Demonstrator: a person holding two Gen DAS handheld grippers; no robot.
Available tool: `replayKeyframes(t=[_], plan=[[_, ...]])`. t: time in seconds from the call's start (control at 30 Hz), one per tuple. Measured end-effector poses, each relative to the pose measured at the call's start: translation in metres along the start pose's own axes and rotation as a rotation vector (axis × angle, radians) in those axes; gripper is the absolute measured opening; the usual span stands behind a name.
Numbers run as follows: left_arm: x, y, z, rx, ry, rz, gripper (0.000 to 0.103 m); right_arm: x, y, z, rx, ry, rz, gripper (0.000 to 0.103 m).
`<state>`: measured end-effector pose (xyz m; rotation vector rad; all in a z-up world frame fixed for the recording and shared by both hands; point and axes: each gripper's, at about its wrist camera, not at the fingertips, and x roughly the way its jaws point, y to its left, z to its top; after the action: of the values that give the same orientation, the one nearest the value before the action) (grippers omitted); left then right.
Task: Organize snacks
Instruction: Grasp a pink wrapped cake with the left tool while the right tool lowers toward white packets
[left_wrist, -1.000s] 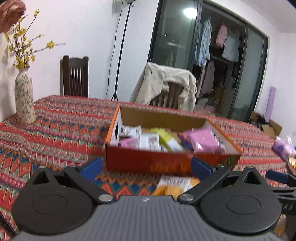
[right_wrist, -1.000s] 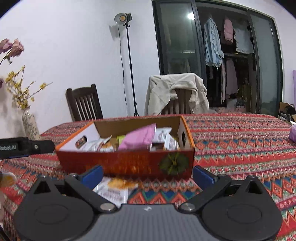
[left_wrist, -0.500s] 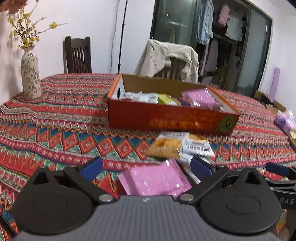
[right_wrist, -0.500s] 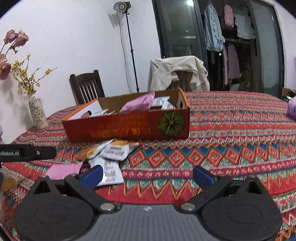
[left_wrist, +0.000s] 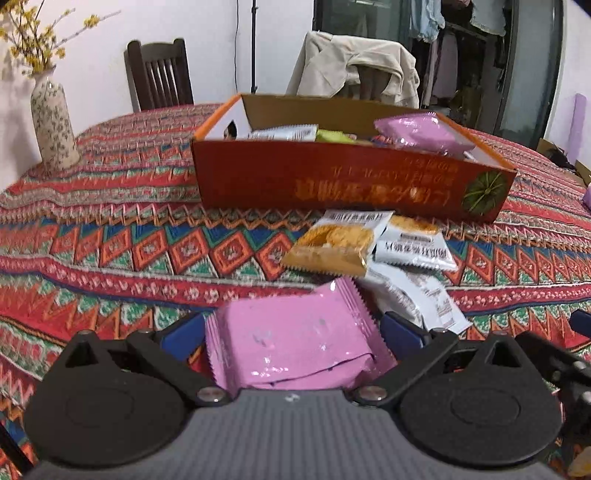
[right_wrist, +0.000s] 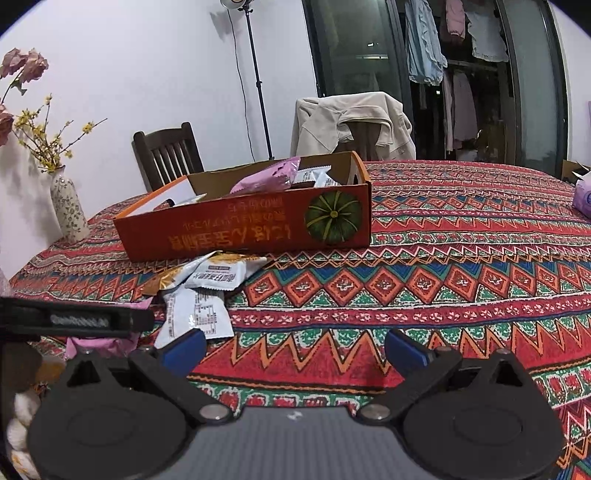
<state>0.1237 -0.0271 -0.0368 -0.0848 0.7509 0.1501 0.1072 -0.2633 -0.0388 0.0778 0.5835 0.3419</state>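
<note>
**Snack Sorting: Left Gripper Straddling Pink Packet**

Nearest in the left wrist view, we see the left gripper with its blue-tipped fingers spread wide, one on each side of a flat pink foil snack packet. Whether the fingers touch the packet, we cannot tell. The packet lies on the red patterned woven tablecloth.

In the right wrist view, we see the right gripper spread wide and holding nothing, above bare tablecloth.

Just beyond the pink packet we see three loose packets in an overlapping pile: a white printed wrapper, an orange-and-white biscuit packet and a second white biscuit packet.

Behind the pile stands the open orange cardboard box with a green pumpkin print, holding another pink packet and several pale wrappers.

Farther back, at the left, we see a speckled ceramic vase with yellow blossoms.
</note>
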Motion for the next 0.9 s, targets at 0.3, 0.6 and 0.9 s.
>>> replayKeyframes(t=[0.3,0.6,0.9], plan=[[0.001,-0.001,-0.005,0.017,-0.011,0.028,0.103,0.002,0.0,-0.001,0.004,0.004,0.001,0.103],[0.002,-0.001,-0.004,0.024,-0.028,0.023,0.095,0.003,0.002,-0.002,-0.001,0.009,-0.012,0.103],[-0.014,0.01,-0.01,0.032,-0.082,-0.045,0.074,0.003,0.005,-0.003,-0.014,0.016,-0.019,0.103]])
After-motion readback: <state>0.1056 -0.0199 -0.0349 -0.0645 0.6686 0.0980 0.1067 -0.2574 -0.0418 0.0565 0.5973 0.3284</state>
